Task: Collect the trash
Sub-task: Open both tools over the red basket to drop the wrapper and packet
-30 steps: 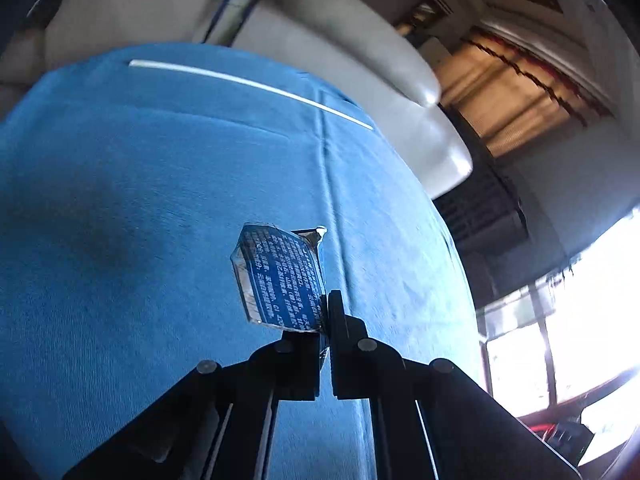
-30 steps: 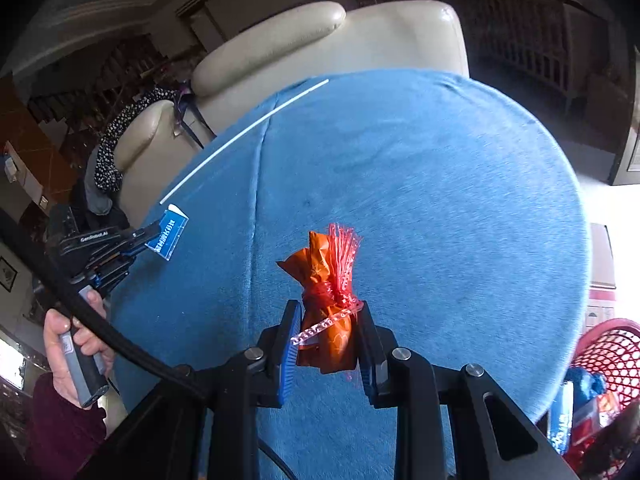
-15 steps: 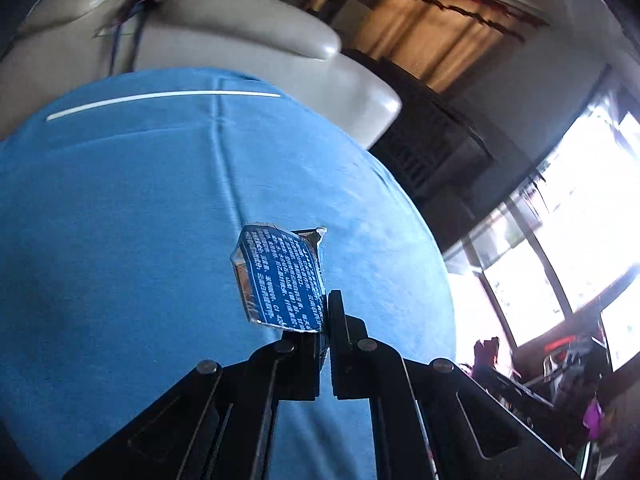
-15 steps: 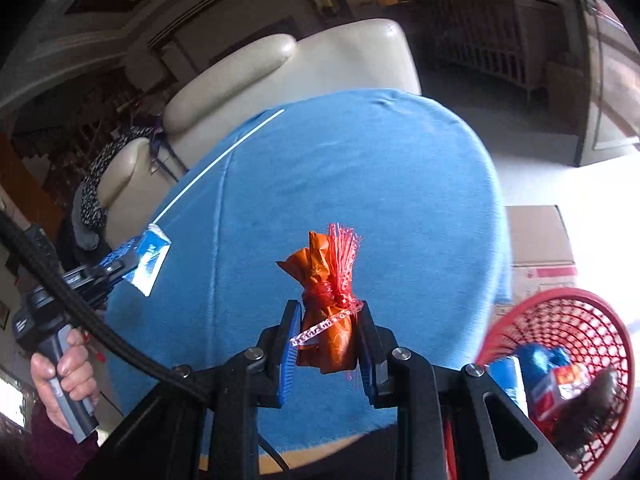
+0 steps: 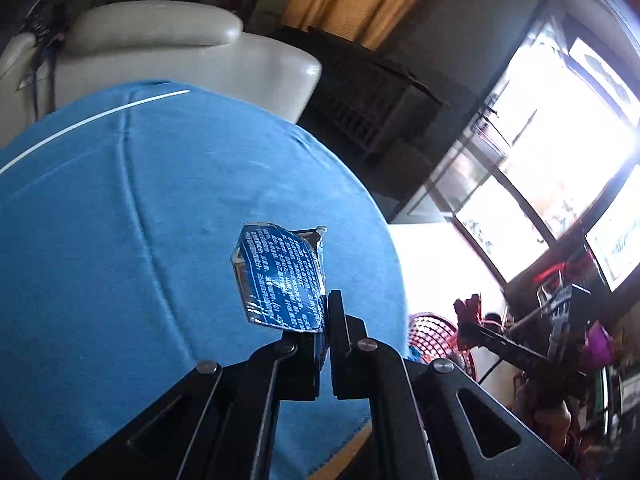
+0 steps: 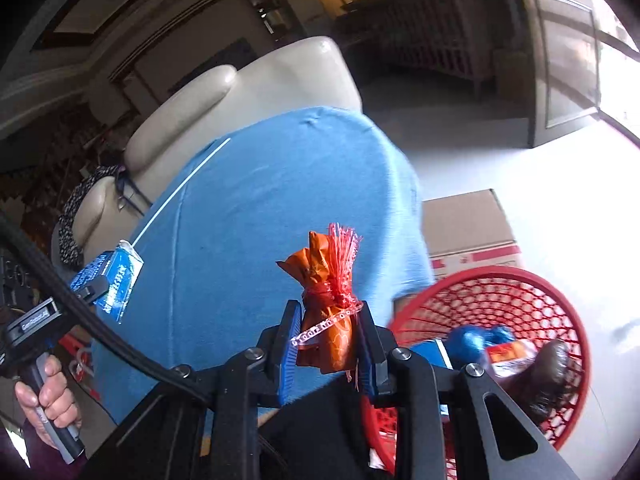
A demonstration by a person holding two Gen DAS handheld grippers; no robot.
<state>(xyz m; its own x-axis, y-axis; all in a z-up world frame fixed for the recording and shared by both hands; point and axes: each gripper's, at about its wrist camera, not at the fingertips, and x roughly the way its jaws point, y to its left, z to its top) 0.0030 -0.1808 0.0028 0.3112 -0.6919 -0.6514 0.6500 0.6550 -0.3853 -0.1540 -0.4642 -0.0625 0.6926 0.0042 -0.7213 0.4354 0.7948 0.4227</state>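
Left gripper (image 5: 325,322): clamped on blue wrapper (image 5: 280,276) over table | Right gripper (image 6: 328,336): clamped on orange wrapped bundle (image 6: 330,312) beside red basket (image 6: 520,292) | Risk: early release drops trash outside the rim.

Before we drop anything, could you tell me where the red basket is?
In the right wrist view the red basket sits on the floor at lower right, beside the cardboard box.
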